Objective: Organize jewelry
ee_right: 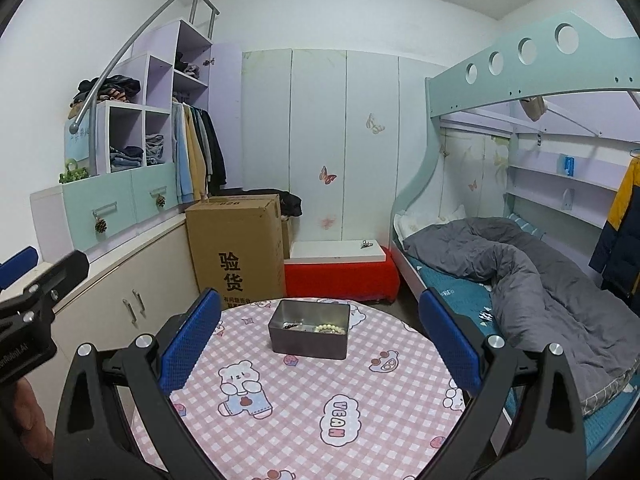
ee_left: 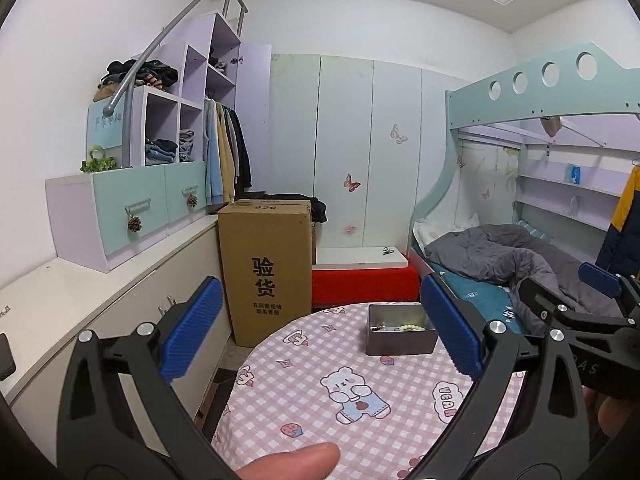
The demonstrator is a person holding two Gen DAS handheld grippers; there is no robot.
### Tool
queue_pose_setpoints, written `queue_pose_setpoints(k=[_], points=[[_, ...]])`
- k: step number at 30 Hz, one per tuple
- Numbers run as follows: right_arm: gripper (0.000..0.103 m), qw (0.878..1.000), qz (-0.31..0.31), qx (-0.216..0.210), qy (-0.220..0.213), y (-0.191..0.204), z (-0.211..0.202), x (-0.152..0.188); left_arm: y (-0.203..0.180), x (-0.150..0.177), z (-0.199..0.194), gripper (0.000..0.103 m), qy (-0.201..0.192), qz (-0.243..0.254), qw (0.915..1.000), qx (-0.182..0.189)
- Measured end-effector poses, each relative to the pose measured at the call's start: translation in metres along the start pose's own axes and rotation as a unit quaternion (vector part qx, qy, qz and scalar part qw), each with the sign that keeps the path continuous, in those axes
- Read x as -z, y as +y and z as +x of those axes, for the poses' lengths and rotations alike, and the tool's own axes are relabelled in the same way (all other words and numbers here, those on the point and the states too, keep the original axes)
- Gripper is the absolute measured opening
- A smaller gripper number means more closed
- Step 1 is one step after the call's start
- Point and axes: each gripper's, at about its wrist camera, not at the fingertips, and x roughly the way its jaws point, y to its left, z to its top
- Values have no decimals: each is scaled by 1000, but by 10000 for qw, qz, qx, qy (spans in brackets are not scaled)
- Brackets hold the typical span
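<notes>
Tin: my grey metal tin [ee_right: 309, 334] sits lidless on the round table's pink checked cloth [ee_right: 304, 408], toward the far edge.
Inside the tin: a pale bead bracelet [ee_right: 330, 328] on the right, a dark beaded piece [ee_right: 291, 325] to its left; smaller bits I cannot make out.
My left gripper [ee_left: 320, 330]: spread wide, holding nothing, near side of the tin.
My right gripper [ee_right: 320, 332]: spread wide, holding nothing, the tin seen between its blue pads [ee_right: 192, 344].
Beyond the tin: cardboard box [ee_right: 236, 248], red bench [ee_right: 340, 276], bunk bed with grey duvet [ee_right: 520, 264].

Bedroom (likely child's): bunk bed [ee_right: 500, 256]
</notes>
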Motion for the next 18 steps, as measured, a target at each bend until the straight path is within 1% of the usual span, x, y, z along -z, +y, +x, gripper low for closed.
queue_pose_setpoints(k=[3, 8, 14, 18], points=[[95, 10000, -19, 33, -7, -1, 1, 1, 3, 0, 3, 97, 11, -71, 9999, 76], [95, 10000, -26, 63, 0, -2, 5, -1, 3, 1, 5, 97, -157, -189, 9994, 251], [95, 10000, 8, 45, -4, -2, 12, -2, -2, 0, 13, 97, -183, -55, 9997, 148], [95, 10000, -19, 51, 11, -1, 16, -4, -2, -1, 21, 97, -164, -81, 9998, 109]])
